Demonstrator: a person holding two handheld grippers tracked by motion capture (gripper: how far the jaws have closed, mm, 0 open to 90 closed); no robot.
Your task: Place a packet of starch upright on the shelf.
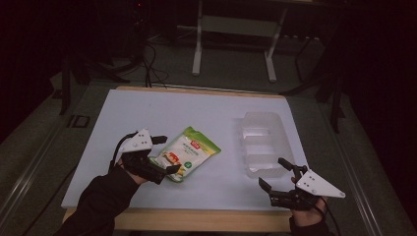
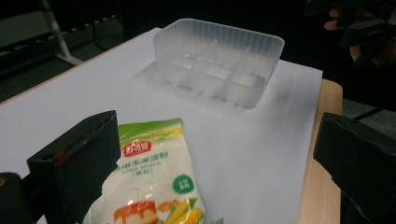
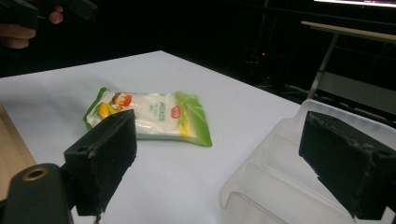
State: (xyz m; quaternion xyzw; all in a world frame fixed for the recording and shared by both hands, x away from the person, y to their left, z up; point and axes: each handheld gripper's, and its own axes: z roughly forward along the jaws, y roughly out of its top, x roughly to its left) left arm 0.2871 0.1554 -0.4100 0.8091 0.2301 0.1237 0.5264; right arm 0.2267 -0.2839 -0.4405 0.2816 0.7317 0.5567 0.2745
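High overview; two low, opposed close-ups

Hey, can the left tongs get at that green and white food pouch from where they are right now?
Probably yes. The left tongs are open at the corn starch pouch, one jaw on each side of its near end, and the pouch lies flat on the white board with nothing between them.

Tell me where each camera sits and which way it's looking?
High view: above the person's side, looking forward and down on the table; both forearms, left gripper, right gripper.
Left gripper view: rides the left gripper, open around the pouch, facing the clear tray.
Right gripper view: rides the right gripper, open at the tray's near end, facing the pouch.
All three share pouch and tray.
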